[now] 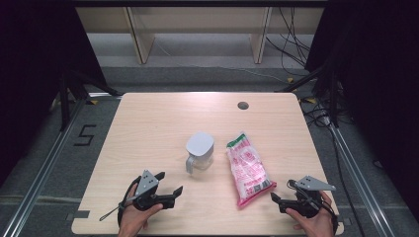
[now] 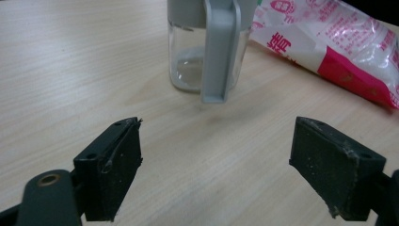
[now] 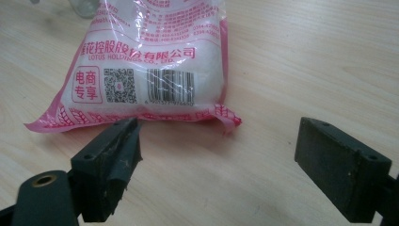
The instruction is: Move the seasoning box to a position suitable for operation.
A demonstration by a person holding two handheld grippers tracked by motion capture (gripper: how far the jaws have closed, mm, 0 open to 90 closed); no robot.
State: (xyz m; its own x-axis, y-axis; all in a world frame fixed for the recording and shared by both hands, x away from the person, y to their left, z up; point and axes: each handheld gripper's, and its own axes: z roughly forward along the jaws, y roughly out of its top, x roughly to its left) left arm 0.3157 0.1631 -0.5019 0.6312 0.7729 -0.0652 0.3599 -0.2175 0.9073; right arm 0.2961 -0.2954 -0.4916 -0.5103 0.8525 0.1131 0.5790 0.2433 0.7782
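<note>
Both sets of jaws stand wide apart with nothing between them. The left gripper (image 1: pixel 170 183) hovers low over the near left of the tabletop (image 1: pixel 148 128), and in the left gripper view its jaws frame the jar (image 2: pixel 207 44) dead ahead, grey handle (image 2: pixel 219 56) turned toward them and a bare stretch of wood between. The right gripper (image 1: pixel 277 200), released too, sits at the near right, its jaws lined up on the bottom seam of the bag (image 3: pixel 150 61), just short of it and not touching.

Out from there: in the high view the jar (image 1: pixel 199 152) stands upright mid-table with its grey lid (image 1: pixel 200 142) on, and the bag (image 1: pixel 248 169) lies flat just to its right, near but apart, running from the middle toward the near edge.

Progress, as I read it: very early. Nothing is gripped, the lid is on, the bag looks sealed and full of white grains, and the glass looks empty. If the job is getting the bag's contents into the jar, all of it is left: gripping, opening, pouring.

Writing on the bag, in the right gripper view: "LOTUS HOLDINGS CO., LTD" under a line of red Chinese characters, a boxed 电商专享, a QR code and a barcode. The finer print is too small to read. A painted "5" (image 1: pixel 85 134) marks the floor left of the table.
</note>
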